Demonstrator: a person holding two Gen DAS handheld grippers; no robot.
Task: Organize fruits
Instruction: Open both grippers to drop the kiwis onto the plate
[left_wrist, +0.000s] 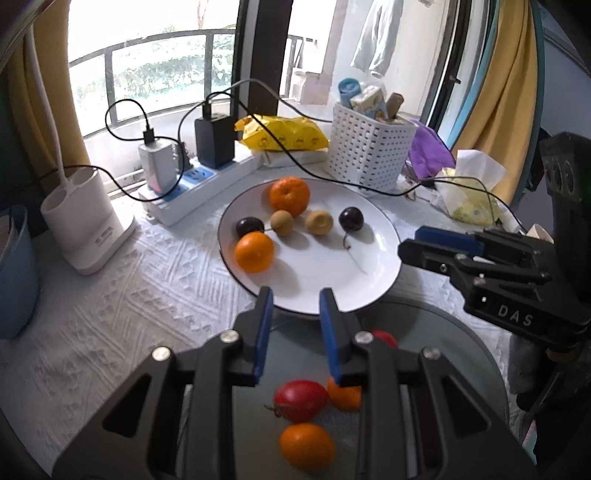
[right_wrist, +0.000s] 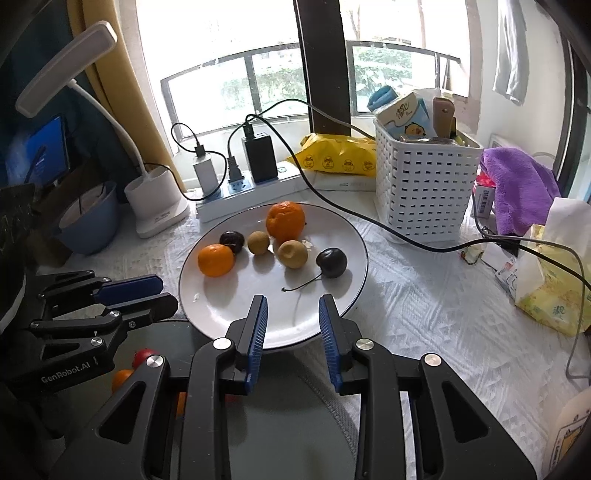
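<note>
Left claw (left_wrist: 295, 295): released, blue pads parted with nothing between them, tips poised over the near rim of the white plate (left_wrist: 373, 291). Right claw (right_wrist: 293, 301): likewise released and empty, tips level over the same plate's near edge; seen from the left wrist it reaches in sideways from the right, and its body reads "DAS". In the right-wrist view the left claw lies to the left, lettered "GenRobot.AI".

Ahead of both claws, on the white plate: a large mandarin (right_wrist: 285, 220) at the far side, a smaller mandarin (right_wrist: 216, 260) to the left, two brown longans (right_wrist: 258, 242) (right_wrist: 292, 253) mid-plate, a dark cherry (right_wrist: 232, 241) touching the smaller mandarin, and a stemmed cherry (right_wrist: 331, 262) to the right.

Beneath the left claw, on a grey round plate (left_wrist: 424, 321): a red cherry tomato (left_wrist: 300, 400), an orange kumquat (left_wrist: 307, 446) nearer the camera, another orange fruit (left_wrist: 345, 397) partly hidden by the right finger, and a red fruit mostly hidden.

Beyond the white plate on the cloth-covered surface (left_wrist: 147, 280): a power strip (left_wrist: 199, 184) with chargers, a white slotted basket (left_wrist: 369, 147), and a lamp base (left_wrist: 88, 221).
</note>
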